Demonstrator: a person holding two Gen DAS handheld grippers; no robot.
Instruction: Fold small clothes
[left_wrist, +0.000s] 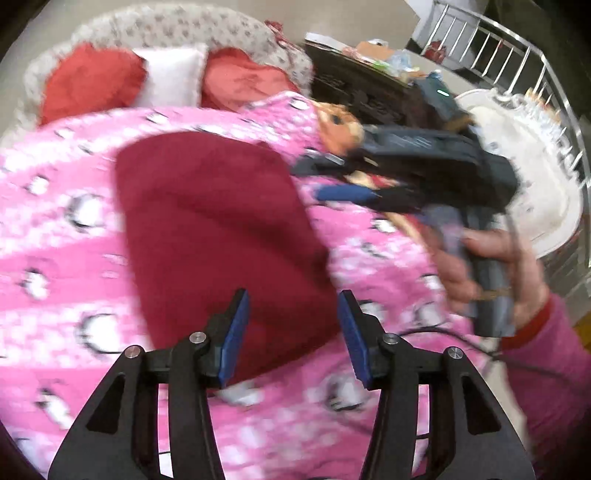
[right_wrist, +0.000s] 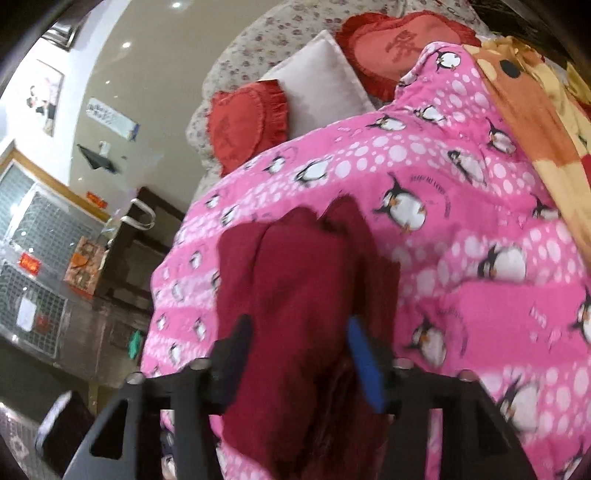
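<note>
Dark-red garment (left_wrist: 221, 229) folded on pink penguin quilt (left_wrist: 55, 258), both hand-held grippers' jaws apart, unclamped.

Left gripper (left_wrist: 293, 314): black linkage arms, silver screws, blue pads. Right gripper (left_wrist: 321, 177): dark grey body, black cable. Sleeve (left_wrist: 554, 354): pink, red cuff.

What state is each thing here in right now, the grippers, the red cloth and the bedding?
Left gripper: open, nothing between its pads.
Right gripper: open, over the cloth, blurred.
Dark red garment: lying folded on the quilt, released.
Pink penguin quilt: spread over the bed, rumpled.
White pillow: propped between two red cushions.
</note>
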